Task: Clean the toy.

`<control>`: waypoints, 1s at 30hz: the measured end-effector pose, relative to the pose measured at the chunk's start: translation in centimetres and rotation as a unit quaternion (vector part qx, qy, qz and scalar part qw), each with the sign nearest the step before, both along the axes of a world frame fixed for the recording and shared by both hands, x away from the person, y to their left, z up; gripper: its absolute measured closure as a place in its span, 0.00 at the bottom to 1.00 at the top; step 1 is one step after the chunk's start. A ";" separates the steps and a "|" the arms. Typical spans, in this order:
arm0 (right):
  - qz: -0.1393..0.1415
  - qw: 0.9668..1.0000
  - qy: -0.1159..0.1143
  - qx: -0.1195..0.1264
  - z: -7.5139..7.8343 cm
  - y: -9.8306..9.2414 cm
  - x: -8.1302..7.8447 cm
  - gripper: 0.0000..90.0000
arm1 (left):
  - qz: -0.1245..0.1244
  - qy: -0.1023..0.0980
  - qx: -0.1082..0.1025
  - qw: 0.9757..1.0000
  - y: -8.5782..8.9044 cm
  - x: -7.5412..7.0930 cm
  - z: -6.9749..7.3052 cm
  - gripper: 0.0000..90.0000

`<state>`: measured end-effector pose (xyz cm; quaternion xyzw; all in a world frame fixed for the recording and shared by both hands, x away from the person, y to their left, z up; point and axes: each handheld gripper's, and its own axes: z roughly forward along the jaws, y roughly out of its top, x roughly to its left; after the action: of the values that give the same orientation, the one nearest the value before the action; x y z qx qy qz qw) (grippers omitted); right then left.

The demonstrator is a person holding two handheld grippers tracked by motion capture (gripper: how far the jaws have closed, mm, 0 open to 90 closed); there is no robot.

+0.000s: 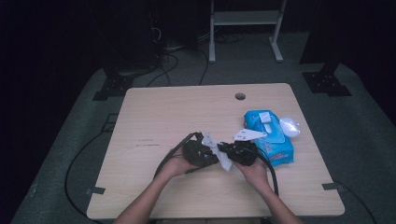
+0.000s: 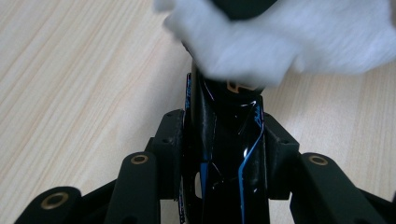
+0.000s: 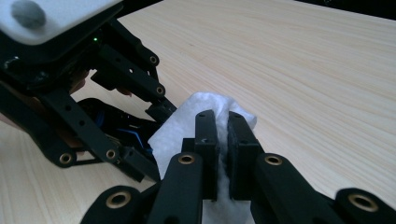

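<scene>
wipe [image 1: 223,156]: white sheet held over bench [image 1: 154,116] centre, between both tools | right tool [image 3: 223,122]: jaws pressed together, pinching wipe | left tool [image 2: 224,100]: at wipe's 9 o'clock, narrow jaws meeting wipe's lower edge, grip uncertain | wipe's long axis 11-to-5 | blue wipes pack [image 1: 268,135] at 2 o'clock | dark room

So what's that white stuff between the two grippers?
A white wet wipe, seen in the high view. The right gripper is pinching it, and the left gripper touches its other side.
</scene>
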<state>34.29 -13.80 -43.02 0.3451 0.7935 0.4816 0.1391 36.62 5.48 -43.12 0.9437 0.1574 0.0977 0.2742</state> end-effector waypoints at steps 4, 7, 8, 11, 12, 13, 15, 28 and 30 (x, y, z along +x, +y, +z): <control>-0.019 1.000 0.011 -0.003 -0.4 -0.3 0.8 0.93 | 0.001 0.007 -0.009 1.000 0.4 0.0 -0.1 0.64; -0.023 1.000 0.017 -0.005 -0.7 -0.7 0.8 0.93 | 0.000 0.004 -0.007 1.000 0.3 -0.1 -0.1 0.64; -0.022 1.000 0.021 -0.006 -0.8 -0.7 0.7 0.93 | 0.002 0.005 -0.005 1.000 0.2 -0.1 -0.1 0.63; -0.019 1.000 0.021 -0.006 -0.8 -0.5 0.6 0.93 | 0.011 0.006 0.004 1.000 -0.3 0.0 -0.2 0.56; -0.018 1.000 0.022 -0.004 -0.8 -0.5 0.6 0.93 | 0.013 0.009 0.010 1.000 -0.5 0.0 -0.4 0.55; -0.018 1.000 0.023 -0.003 -0.8 -0.6 0.6 0.93 | 0.013 0.011 0.012 1.000 -0.5 0.0 -0.5 0.55; -0.018 1.000 0.026 -0.001 -0.8 -0.7 0.6 0.93 | 0.008 0.012 0.021 1.000 -0.7 0.0 -0.7 0.58; -0.012 0.998 0.050 0.031 -0.7 -2.1 1.0 0.93 | -0.004 -0.011 -0.040 0.999 1.4 -0.5 1.4 0.64; -0.006 0.998 0.051 0.046 -0.4 -2.1 0.9 0.93 | -0.006 -0.021 -0.061 0.998 2.1 -0.8 2.0 0.64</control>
<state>35.15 -15.89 -43.37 0.3799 0.7747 0.4983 0.0848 35.86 7.60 -41.16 0.9238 0.1513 0.1064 0.3351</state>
